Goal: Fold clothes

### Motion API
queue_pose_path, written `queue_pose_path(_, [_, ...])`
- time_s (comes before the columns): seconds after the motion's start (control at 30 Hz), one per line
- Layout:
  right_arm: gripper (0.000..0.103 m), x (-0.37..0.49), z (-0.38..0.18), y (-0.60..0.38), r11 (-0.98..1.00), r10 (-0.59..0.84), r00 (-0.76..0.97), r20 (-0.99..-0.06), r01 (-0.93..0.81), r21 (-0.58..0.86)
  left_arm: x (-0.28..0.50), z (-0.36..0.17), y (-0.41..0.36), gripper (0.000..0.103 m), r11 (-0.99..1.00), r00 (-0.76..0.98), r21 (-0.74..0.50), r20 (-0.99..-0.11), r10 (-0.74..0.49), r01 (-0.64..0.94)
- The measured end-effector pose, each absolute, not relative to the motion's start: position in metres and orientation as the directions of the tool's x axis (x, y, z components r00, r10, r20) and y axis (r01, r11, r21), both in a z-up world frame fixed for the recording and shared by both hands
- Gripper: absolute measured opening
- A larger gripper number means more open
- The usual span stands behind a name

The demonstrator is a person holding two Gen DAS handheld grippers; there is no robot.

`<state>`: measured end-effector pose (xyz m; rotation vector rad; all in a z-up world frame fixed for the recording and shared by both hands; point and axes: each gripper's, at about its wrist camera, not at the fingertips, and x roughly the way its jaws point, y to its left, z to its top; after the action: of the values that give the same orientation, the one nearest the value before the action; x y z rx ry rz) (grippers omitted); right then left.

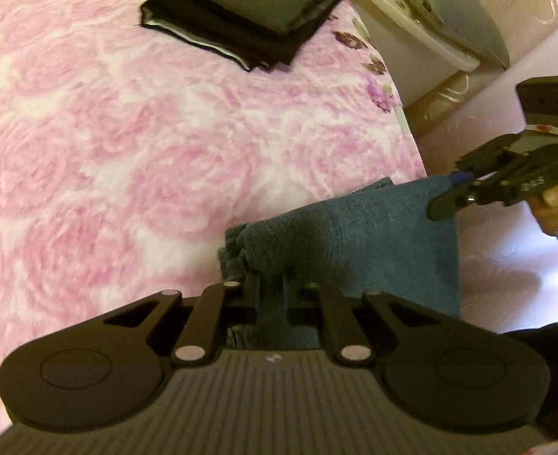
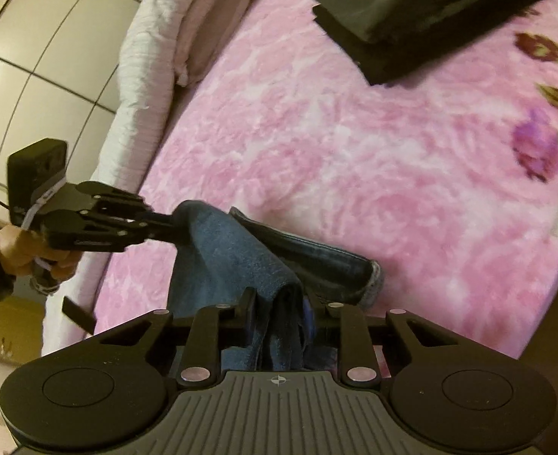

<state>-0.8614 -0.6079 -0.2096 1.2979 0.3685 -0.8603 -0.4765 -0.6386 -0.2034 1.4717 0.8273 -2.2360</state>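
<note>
A folded dark blue garment [image 1: 354, 239] hangs lifted above the pink rose-patterned bedspread [image 1: 127, 151], stretched between both grippers. My left gripper [image 1: 271, 284] is shut on its left corner, and it also shows in the right wrist view as the left gripper [image 2: 172, 227] pinching the cloth. My right gripper [image 2: 282, 307] is shut on the bunched blue garment [image 2: 233, 258]; from the left wrist view the right gripper [image 1: 445, 197] clamps the far right corner. A thick hemmed edge of the garment [image 2: 316, 258] trails onto the bed.
A stack of folded black clothes [image 1: 248, 11] lies at the far side of the bed, the same black stack [image 2: 430, 11] in the right wrist view. A white and grey bin [image 1: 423, 34] stands beside the bed. White bedding [image 2: 153, 57] lines the bed's edge, with a wardrobe [image 2: 32, 57] behind.
</note>
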Motion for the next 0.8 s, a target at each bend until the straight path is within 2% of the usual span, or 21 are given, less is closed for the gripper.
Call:
queue_pose_path(0.17, [0.024, -0.863, -0.241, -0.629, 0.007, -0.311, 0.626, -0.715, 0.754, 0.657, -0.488, -0.223, -0.645, 0.007, -0.772, -0.361, -0.248, -0.932, 0.026, 0.586])
queue_pose_path(0.27, [0.024, -0.876, -0.256, -0.632, -0.065, -0.298, 0.648, -0.701, 0.719, 0.692, -0.497, -0.233, -0.649, 0.01, -0.783, -0.332, -0.227, -0.943, 0.029, 0.579])
queue_pose_path(0.5, [0.025, -0.886, -0.22, -0.607, -0.098, -0.367, 0.587, -0.722, 0.747, 0.657, -0.487, -0.222, -0.652, 0.012, -0.772, -0.302, -0.201, -0.953, 0.013, 0.602])
queue_pose_path(0.67, [0.025, -0.879, -0.2, -0.592, -0.091, -0.449, 0.525, -0.723, 0.778, 0.622, -0.477, -0.188, -0.642, 0.011, -0.782, -0.393, -0.201, -0.918, -0.061, 0.591])
queue_pose_path(0.8, [0.024, -0.858, -0.214, -0.607, -0.058, -0.416, 0.483, -0.771, 0.832, 0.552, -0.502, -0.2, -0.634, 0.012, -0.808, -0.42, -0.209, -0.906, -0.051, 0.551])
